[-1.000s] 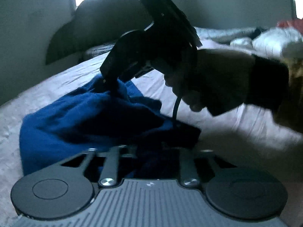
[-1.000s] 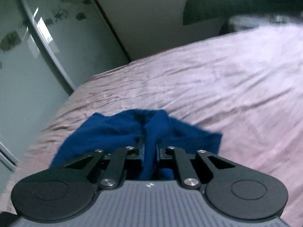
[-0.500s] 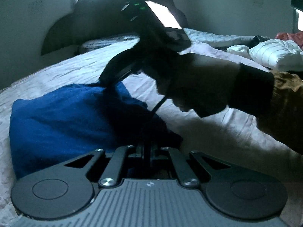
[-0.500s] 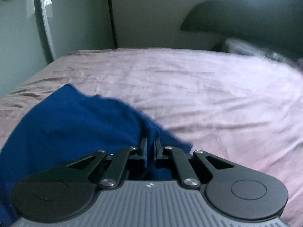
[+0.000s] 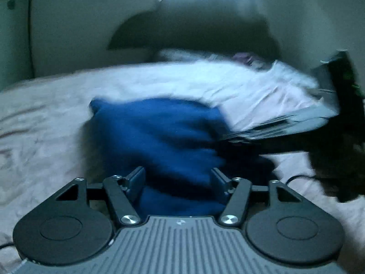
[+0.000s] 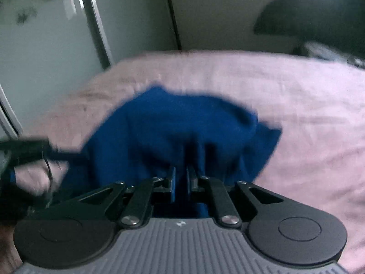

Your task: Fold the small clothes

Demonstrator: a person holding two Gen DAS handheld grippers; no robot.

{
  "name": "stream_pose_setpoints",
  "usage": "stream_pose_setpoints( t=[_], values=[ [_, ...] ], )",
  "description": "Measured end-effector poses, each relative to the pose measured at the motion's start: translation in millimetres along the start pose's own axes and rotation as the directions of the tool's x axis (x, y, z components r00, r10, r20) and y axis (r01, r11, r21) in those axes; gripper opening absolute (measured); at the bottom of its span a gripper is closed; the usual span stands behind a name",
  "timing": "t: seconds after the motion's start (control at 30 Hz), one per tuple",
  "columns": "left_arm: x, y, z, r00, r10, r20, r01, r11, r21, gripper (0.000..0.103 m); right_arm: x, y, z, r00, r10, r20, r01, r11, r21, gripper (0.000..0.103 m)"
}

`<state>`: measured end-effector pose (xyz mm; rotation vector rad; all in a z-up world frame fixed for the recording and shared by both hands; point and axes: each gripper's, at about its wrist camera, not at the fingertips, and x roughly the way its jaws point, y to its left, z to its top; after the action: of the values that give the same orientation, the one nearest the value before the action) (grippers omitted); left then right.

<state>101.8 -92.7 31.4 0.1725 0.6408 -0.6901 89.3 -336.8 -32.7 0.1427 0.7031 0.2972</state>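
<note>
A small blue garment (image 5: 157, 134) lies bunched on the pale pink bedsheet (image 5: 41, 132). My left gripper (image 5: 178, 178) is just behind its near edge with its jaws opening. The blue cloth shows between the spread fingers, but the pads stand apart from it. In the right wrist view the same blue garment (image 6: 173, 123) fills the middle, and my right gripper (image 6: 181, 178) is shut on a fold of it. The right gripper's dark body (image 5: 296, 132) reaches in from the right of the left wrist view. The picture is blurred by motion.
A dark curved headboard (image 5: 194, 29) and pillows (image 5: 205, 57) are at the far end of the bed. A mirrored wardrobe door (image 6: 52, 34) stands beyond the bed's left side. The left gripper's dark body (image 6: 22, 150) enters the right wrist view at the left edge.
The left gripper's jaws have spread apart and let go of the blue cloth. Both grippers have swung sideways and rolled, so the garment now lies straight ahead. The right gripper stays shut on its fold.
</note>
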Motion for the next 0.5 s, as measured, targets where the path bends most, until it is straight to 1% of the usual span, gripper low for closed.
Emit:
stream_pose_setpoints(
  t=[0.03, 0.07, 0.13, 0.17, 0.2, 0.23, 0.27, 0.3, 0.33, 0.43, 0.47, 0.5],
  values=[
    [5, -1, -5, 0.999, 0.009, -0.036, -0.008, 1.000, 0.028, 0.056, -1, -1, -6, 1.000, 0.001, 0.003, -0.001, 1.000, 0.006, 0.009],
    [7, -6, -10, 0.999, 0.021, -0.047, -0.019, 0.998, 0.061, 0.056, -4, -1, -9, 1.000, 0.008, 0.009, -0.008, 1.000, 0.018, 0.009],
    [0, -15, -17, 0.999, 0.031, -0.026, -0.028, 0.991, 0.130, 0.055, -16, 3, -11, 1.000, 0.001, 0.009, -0.001, 1.000, 0.026, 0.009],
    [-3, -17, -19, 0.999, 0.027, -0.023, -0.024, 0.991, 0.135, 0.055, -20, 6, -12, 1.000, -0.014, 0.018, 0.013, 1.000, 0.027, 0.010],
    [-4, -17, -19, 0.999, 0.026, -0.023, -0.023, 0.992, 0.121, 0.055, -26, 9, -13, 0.999, -0.026, 0.033, 0.025, 0.999, 0.030, 0.012],
    [-5, -14, -19, 0.999, 0.027, -0.025, -0.025, 0.995, 0.094, 0.056, -30, 11, -15, 0.999, -0.024, 0.048, 0.023, 0.999, 0.036, 0.024],
    [-6, -11, -18, 0.999, 0.029, -0.028, -0.027, 0.997, 0.072, 0.057, -33, 12, -16, 0.998, -0.015, 0.058, 0.013, 0.999, 0.039, 0.044],
    [-7, -10, -18, 0.999, 0.031, -0.030, -0.029, 0.998, 0.052, 0.057, -34, 13, -19, 0.998, -0.014, 0.060, 0.012, 0.999, 0.036, 0.056],
    [-8, -9, -18, 0.999, 0.032, -0.031, -0.031, 0.999, 0.037, 0.057, -33, 15, -23, 0.998, -0.034, 0.053, 0.033, 0.999, 0.027, 0.071],
    [-13, -10, -19, 0.998, 0.048, -0.034, -0.047, 0.998, 0.031, 0.059, -25, 19, -37, 0.991, -0.133, 0.002, 0.133, 0.990, -0.035, 0.070],
    [-13, -11, -18, 0.998, 0.055, -0.035, -0.054, 0.998, 0.032, 0.060, -28, 20, -41, 0.991, -0.134, 0.010, 0.135, 0.991, -0.027, 0.070],
    [-14, -13, -18, 0.998, 0.061, -0.035, -0.060, 0.998, 0.032, 0.061, -35, 21, -44, 0.993, -0.119, 0.026, 0.119, 0.993, -0.001, 0.070]
  ],
)
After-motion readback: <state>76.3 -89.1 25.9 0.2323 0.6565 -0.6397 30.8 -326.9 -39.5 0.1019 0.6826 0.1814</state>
